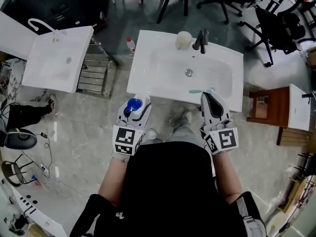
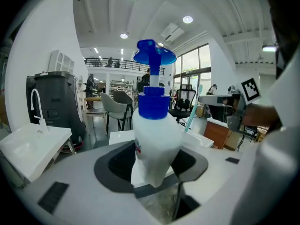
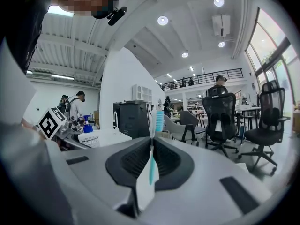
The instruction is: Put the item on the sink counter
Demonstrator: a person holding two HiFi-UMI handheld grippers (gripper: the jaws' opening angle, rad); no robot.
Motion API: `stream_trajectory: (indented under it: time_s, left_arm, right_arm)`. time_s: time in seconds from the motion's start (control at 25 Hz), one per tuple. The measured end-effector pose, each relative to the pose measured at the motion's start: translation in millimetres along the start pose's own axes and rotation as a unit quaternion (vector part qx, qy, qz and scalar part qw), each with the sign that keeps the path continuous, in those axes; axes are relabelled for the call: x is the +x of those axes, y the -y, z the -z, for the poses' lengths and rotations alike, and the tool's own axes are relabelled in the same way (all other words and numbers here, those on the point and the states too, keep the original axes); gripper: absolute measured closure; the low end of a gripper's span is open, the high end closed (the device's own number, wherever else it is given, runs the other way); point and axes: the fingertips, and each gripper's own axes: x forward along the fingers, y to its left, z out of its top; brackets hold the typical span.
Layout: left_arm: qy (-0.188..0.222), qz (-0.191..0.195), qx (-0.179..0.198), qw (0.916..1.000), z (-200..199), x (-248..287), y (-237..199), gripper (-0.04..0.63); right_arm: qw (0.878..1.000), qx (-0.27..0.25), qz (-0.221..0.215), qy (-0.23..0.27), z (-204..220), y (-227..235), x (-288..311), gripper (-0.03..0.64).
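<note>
A white pump bottle with a blue top point(image 1: 134, 105) stands upright between the jaws of my left gripper point(image 1: 139, 106), just short of the front left edge of the white sink counter point(image 1: 148, 53). In the left gripper view the bottle point(image 2: 153, 139) fills the gap of the left gripper point(image 2: 152, 168), which is shut on it. My right gripper point(image 1: 209, 99) is shut on a teal toothbrush point(image 1: 201, 91) over the counter's front rim. The toothbrush point(image 3: 154, 125) stands bristles up in the right gripper point(image 3: 151, 163).
A black faucet point(image 1: 200, 38) and a cream round cup point(image 1: 183, 40) stand at the back of the counter. A second white sink point(image 1: 59, 58) and a metal rack point(image 1: 96, 73) are to the left, a wooden stand point(image 1: 265, 107) to the right, and office chairs point(image 1: 276, 26) behind.
</note>
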Motion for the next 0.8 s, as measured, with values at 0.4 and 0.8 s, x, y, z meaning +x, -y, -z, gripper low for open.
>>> stream_trajectory:
  time_s: [0.4, 0.8]
  left_arm:
    - [-0.002, -0.060, -0.043, 0.9972, -32, 69, 7, 0.374]
    - [-0.005, -0.119, -0.066, 0.9906, -52, 119, 36, 0.374]
  right_arm:
    - [0.998, 0.013, -0.059, -0.006, -2, 82, 46, 0.574]
    - [0.994, 0.032, -0.103, -0.004, 5, 157, 51, 0.574]
